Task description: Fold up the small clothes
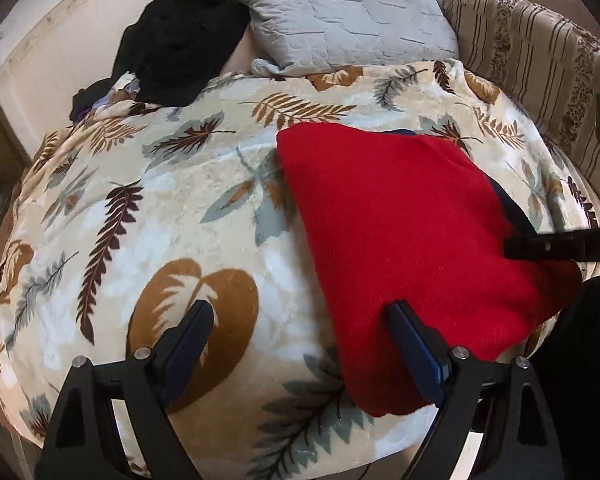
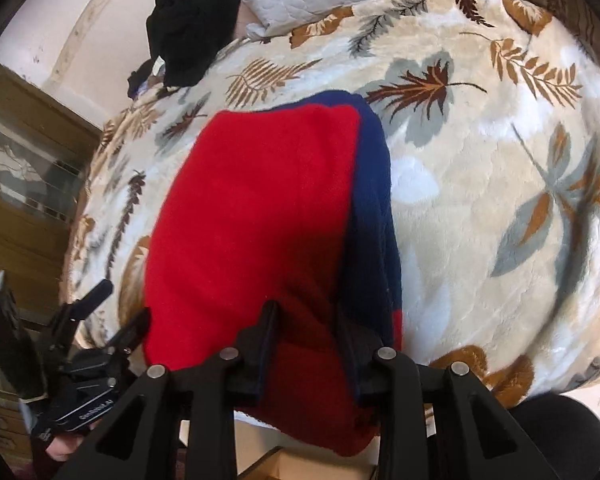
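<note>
A red and navy fleece garment (image 1: 404,232) lies folded on the leaf-print blanket (image 1: 172,200). My left gripper (image 1: 304,332) is open at its near left edge, its right finger (image 1: 416,348) over the red cloth and its left finger over the blanket. In the right wrist view the garment (image 2: 260,216) shows red with a navy strip on its right side. My right gripper (image 2: 306,328) stands at the garment's near end with red and navy cloth bunched between its fingers. One right finger (image 1: 548,246) shows in the left wrist view at the garment's right edge.
A grey quilted pillow (image 1: 340,16) and a heap of black clothes (image 1: 176,44) lie at the bed's far end. A striped sofa back (image 1: 540,64) stands to the right. A wooden cabinet (image 2: 24,168) stands left of the bed.
</note>
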